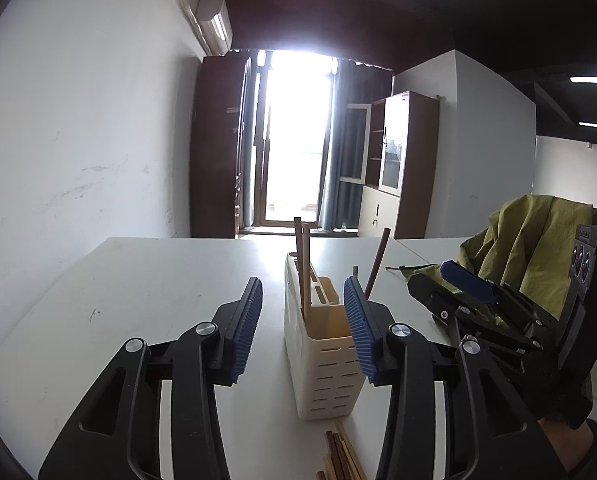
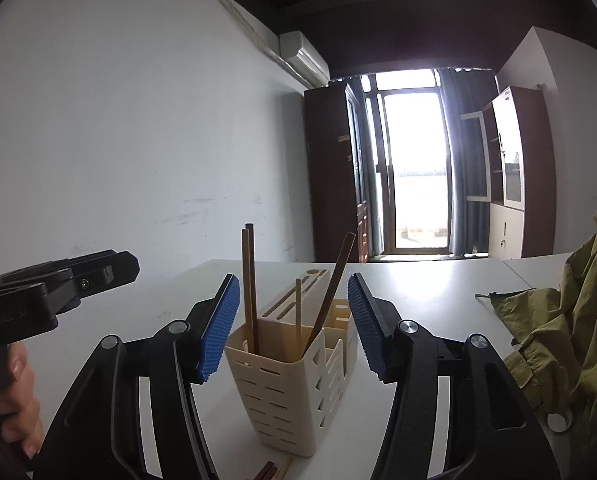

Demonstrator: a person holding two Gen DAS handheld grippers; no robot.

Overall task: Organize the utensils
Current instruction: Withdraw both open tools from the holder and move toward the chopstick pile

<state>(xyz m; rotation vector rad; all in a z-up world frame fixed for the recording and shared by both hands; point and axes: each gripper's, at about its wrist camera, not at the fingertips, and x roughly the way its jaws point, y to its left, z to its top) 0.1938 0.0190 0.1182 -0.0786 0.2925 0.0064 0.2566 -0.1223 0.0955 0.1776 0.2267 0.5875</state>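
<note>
A cream slotted utensil holder (image 1: 326,364) (image 2: 282,392) stands on the white table (image 1: 138,280). Several chopsticks stand in it: light upright ones (image 1: 303,264) (image 2: 249,280) and a dark one that leans right (image 1: 378,260) (image 2: 334,288). More loose chopsticks (image 1: 340,456) (image 2: 272,470) lie on the table in front of the holder. My left gripper (image 1: 302,284) is open just short of the holder, with nothing between its blue pads. My right gripper (image 2: 291,280) (image 1: 442,280) is open too, on the holder's right, holding nothing.
An olive-green jacket (image 1: 530,248) (image 2: 570,340) is heaped on the table at the right. A hand (image 2: 14,400) holds the left gripper's handle. A white wall runs along the left, and wooden cabinets and a bright door stand beyond the table's far edge.
</note>
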